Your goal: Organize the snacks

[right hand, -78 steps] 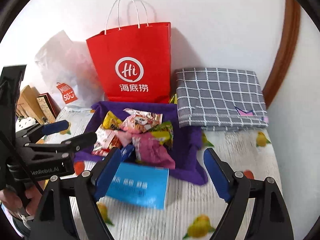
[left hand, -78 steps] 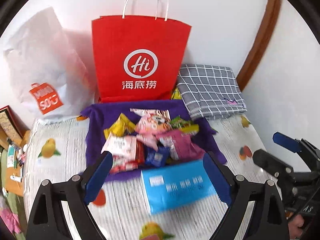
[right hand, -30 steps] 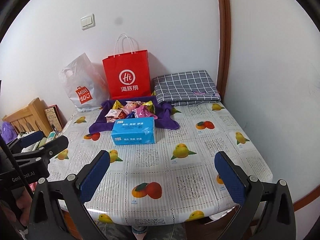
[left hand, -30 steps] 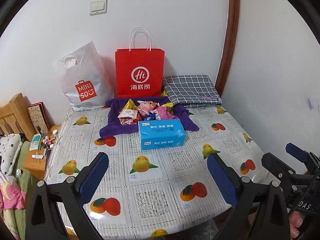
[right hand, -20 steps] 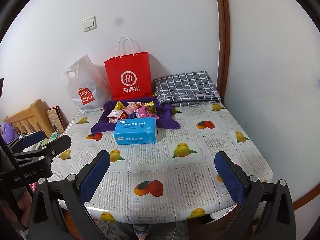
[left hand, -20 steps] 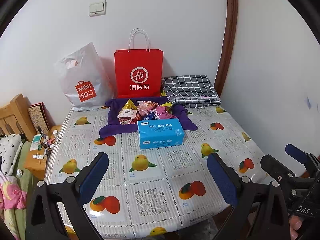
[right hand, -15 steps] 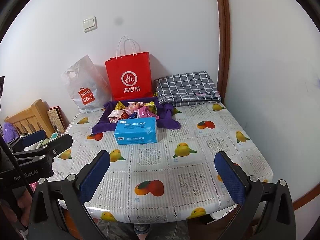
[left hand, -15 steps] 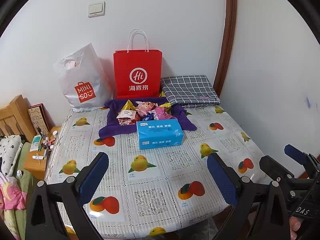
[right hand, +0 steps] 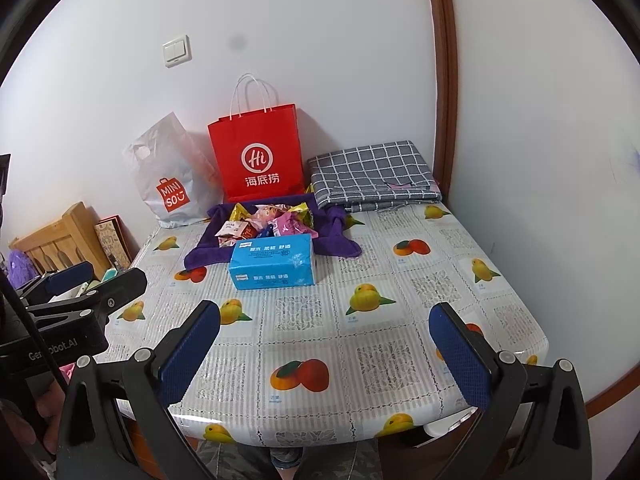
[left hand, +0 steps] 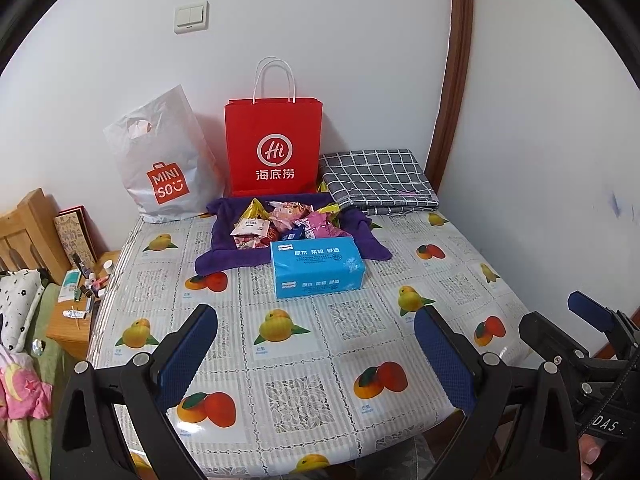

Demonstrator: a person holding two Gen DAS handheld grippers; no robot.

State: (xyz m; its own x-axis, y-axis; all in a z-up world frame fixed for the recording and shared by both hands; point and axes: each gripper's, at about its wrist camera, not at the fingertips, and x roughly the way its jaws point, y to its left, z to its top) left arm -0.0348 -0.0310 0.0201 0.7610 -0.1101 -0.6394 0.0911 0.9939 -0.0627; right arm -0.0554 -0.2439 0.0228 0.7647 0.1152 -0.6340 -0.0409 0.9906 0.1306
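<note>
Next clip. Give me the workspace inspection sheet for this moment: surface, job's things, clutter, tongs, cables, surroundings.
Surface: table under a glossy fruit-print cover; near half bare.
Job's things: snack packets heaped on a purple cloth at the far side.
Clutter: blue tissue pack in front of the cloth; red paper bag and white Miniso bag against the wall; folded grey checked cloth in the far right corner.
Tongs: left tongs and right tongs both open, holding nothing, at the near edge.
Cables: a dark cord by the left handle.
Surroundings: white walls, light switch, brown trim, small wooden stand with toiletries on the left.
</note>
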